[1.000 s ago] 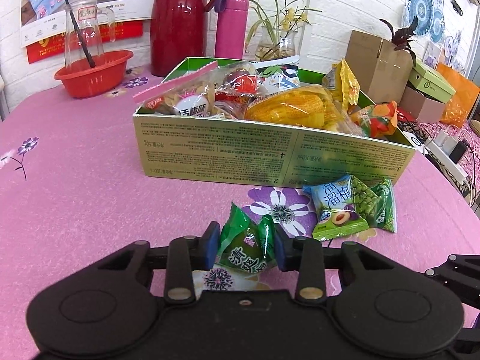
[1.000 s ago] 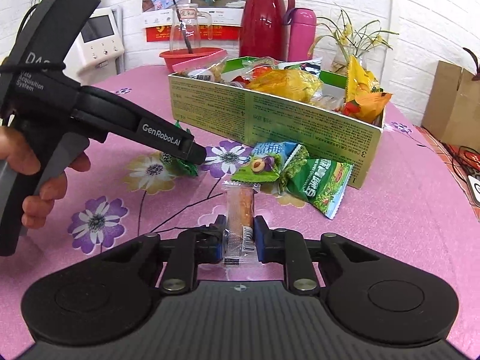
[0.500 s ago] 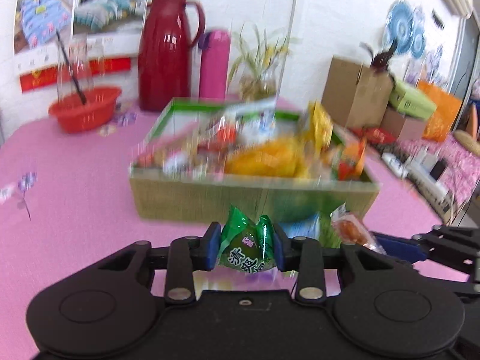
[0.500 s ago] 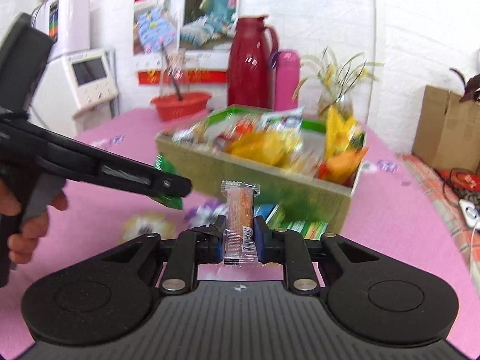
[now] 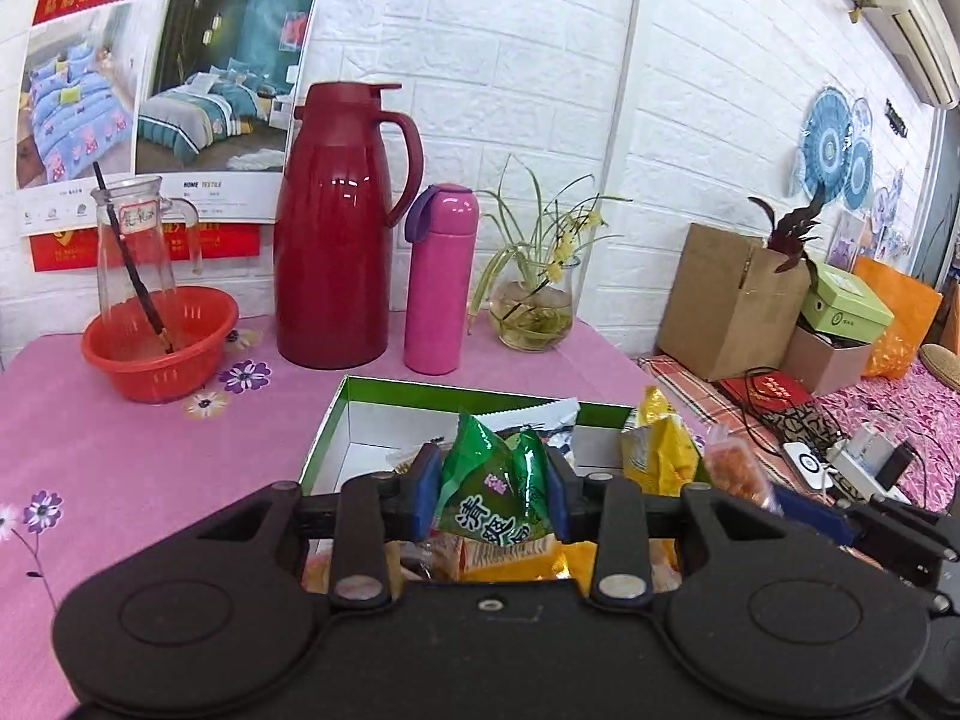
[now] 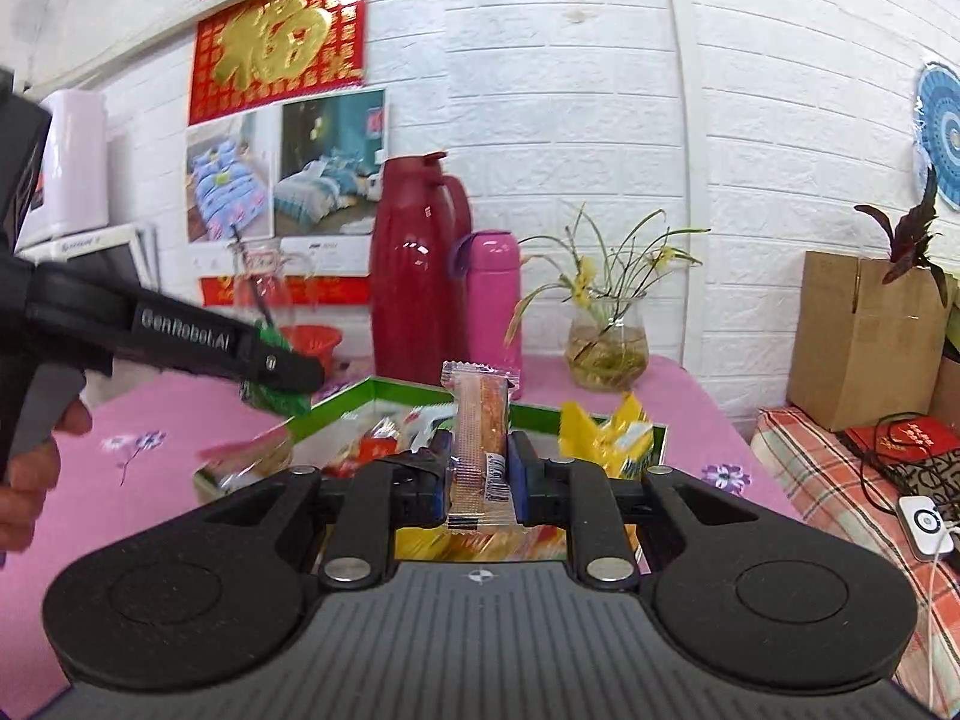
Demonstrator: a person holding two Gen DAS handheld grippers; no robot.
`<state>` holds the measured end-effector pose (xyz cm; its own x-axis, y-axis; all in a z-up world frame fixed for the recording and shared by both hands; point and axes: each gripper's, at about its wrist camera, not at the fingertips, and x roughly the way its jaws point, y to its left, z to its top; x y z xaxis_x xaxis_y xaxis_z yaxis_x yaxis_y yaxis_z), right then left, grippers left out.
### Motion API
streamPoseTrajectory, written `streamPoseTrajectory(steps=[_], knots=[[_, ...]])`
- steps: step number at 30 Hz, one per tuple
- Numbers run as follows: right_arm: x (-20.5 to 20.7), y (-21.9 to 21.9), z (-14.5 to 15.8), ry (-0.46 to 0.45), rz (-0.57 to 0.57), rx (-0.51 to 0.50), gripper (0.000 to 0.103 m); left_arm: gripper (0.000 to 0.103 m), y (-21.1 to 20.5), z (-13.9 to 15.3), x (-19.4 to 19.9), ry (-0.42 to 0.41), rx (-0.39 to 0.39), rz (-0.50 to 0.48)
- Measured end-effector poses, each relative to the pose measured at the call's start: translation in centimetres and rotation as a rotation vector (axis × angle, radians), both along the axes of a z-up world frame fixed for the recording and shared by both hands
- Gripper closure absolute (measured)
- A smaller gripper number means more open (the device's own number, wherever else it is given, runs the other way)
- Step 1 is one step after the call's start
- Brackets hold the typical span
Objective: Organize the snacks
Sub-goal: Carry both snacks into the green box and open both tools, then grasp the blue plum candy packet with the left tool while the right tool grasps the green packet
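Snacks: two in hand right now. Green packet (image 5: 495, 495) pinched between the left gripper's (image 5: 491, 501) blue pads, puffy, upright. Clear-wrapped orange bar (image 6: 480, 441) clamped in the right gripper (image 6: 480, 480), standing on end, jaws nearly pressed together on it.

Both are held above the open snack box (image 5: 336, 420), green-rimmed with a white inside, sitting on the pink floral tablecloth (image 5: 120, 450). Right-wrist view shows the left gripper (image 6: 282, 369) over the box's near-left corner, green packet poking out under it. A bare hand (image 6: 30, 480) shows at that view's left edge on its grip.

Box contents: already a pile — yellow bags (image 5: 657, 450), a white-edged pouch (image 5: 540, 414), orange and red wrappers underneath, mostly hidden by the gripper bodies. Far-left part of the box floor looks bare, so there's room.

Progress, my read: most of the sorting looks done, and these two are at the drop stage. Left to do: release both into the box. Can't tell whether any snacks remain on the table in front of the box; the grippers block that area in both views.

Risk: the bar is tall and light, so it may tip onto the rim if let go near the edge. Better dropped over the middle.

Behind the box, not involved: red thermos (image 5: 339, 228), pink bottle (image 5: 441, 276), plant vase (image 5: 531, 312), red basket (image 5: 159, 342) with a glass jug (image 5: 135, 246) in it.
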<state>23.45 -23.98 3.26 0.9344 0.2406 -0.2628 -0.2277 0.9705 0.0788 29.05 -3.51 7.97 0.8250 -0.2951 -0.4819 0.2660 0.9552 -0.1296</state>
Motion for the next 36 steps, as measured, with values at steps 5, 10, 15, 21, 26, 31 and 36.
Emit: streamPoseTrajectory(steps=[5, 10, 15, 21, 26, 31, 36], knots=[[2.4, 0.1, -1.9, 0.004, 0.008, -0.012, 0.055, 0.033, -0.6, -2.3, 2.8, 0.038, 0.015, -0.003], [2.0, 0.4, -3.1, 0.001, -0.002, -0.097, 0.001, 0.0, -0.5, -3.8, 3.0, 0.035, 0.025, 0.028], [0.8, 0.2, -2.0, -0.013, 0.007, -0.088, 0.001, 0.0, -0.6, -3.5, 2.3, 0.051, 0.026, 0.03], [-2.1, 0.3, -0.4, -0.057, 0.022, -0.087, 0.0, 0.0, -1.0, -2.4, -0.4, 0.031, 0.041, 0.023], [-4.7, 0.6, 0.0, -0.074, 0.051, -0.109, 0.0, 0.0, -1.3, -2.0, -2.8, 0.026, 0.045, 0.0], [-7.0, 1.1, -0.7, -0.067, 0.09, -0.169, 0.0, 0.0, -1.6, -2.2, -5.1, 0.023, 0.061, -0.033], [-8.2, 0.7, -3.2, -0.001, 0.141, -0.268, 0.0, 0.0, -1.1, -3.3, -7.1, 0.043, 0.077, -0.079]])
